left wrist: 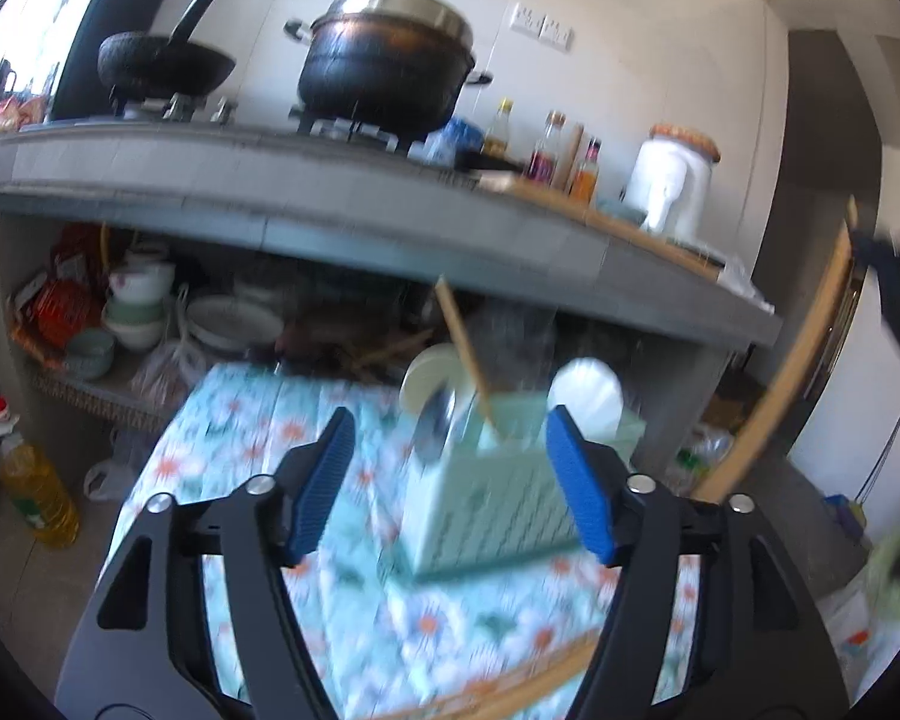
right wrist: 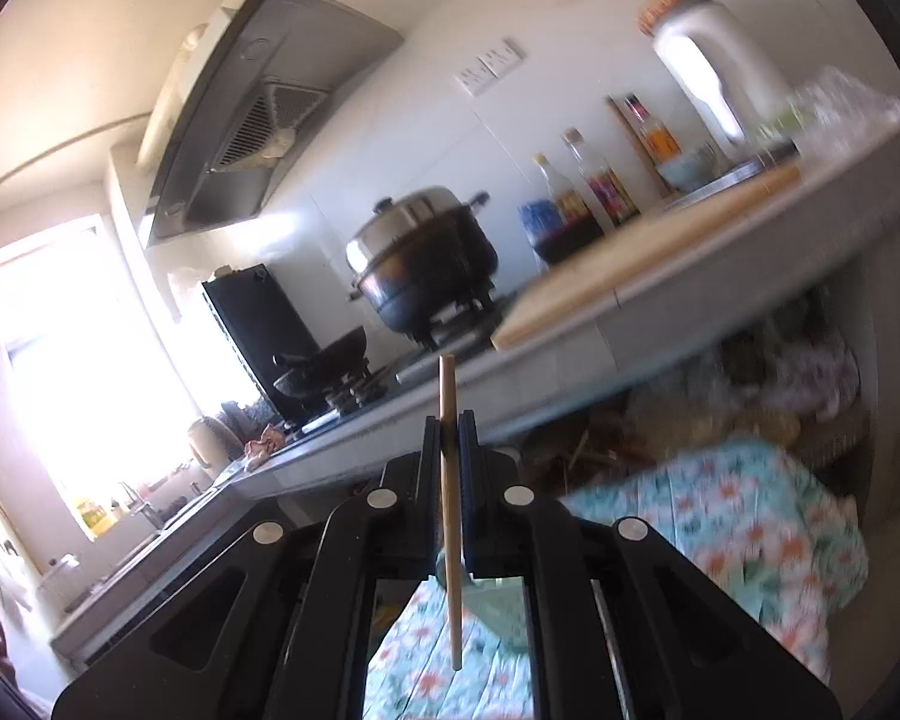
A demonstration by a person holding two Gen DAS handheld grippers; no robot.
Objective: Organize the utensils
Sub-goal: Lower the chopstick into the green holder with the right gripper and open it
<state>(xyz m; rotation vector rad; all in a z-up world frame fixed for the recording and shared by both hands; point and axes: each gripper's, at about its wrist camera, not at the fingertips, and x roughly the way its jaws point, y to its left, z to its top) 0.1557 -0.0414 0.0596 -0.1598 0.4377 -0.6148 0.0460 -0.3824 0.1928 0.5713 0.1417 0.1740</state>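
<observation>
Step in hand, as judged: sorting loose utensils into the pale green holder point(left wrist: 498, 510), which stands on the flowered tablecloth point(left wrist: 258, 420) a little toward the far side of the small table, directly ahead of the left gripper point(left wrist: 450, 480). That gripper's blue pads stand well apart with nothing between them; the holder sits beyond them, not touched. Already in the holder: a metal spoon point(left wrist: 435, 426) on its left side, a wooden stick point(left wrist: 465, 354) leaning up and left out of the middle, and a white rounded piece point(left wrist: 588, 393) to the right, blurred, so what it is cannot be told. The right gripper point(right wrist: 450, 444) is clamped on a single chopstick point(right wrist: 450, 516), which runs upright between the closed pads, its top end poking out above them and its lower end hanging free over the cloth. Next move, likely: bring that chopstick over the holder, lower end down, and drop it into a free slot; the left gripper may steady the holder. Room: a grey kitchen counter point(left wrist: 390, 204) runs across the far side with a big lidded pot point(left wrist: 384, 66) and a dark pan point(left wrist: 165, 63) on the stove, bottles point(left wrist: 546, 150) and a white jug point(left wrist: 672, 180) to the right, bowls point(left wrist: 135, 306) on the shelf below, and an oil bottle point(left wrist: 33, 480) on the floor at left.
</observation>
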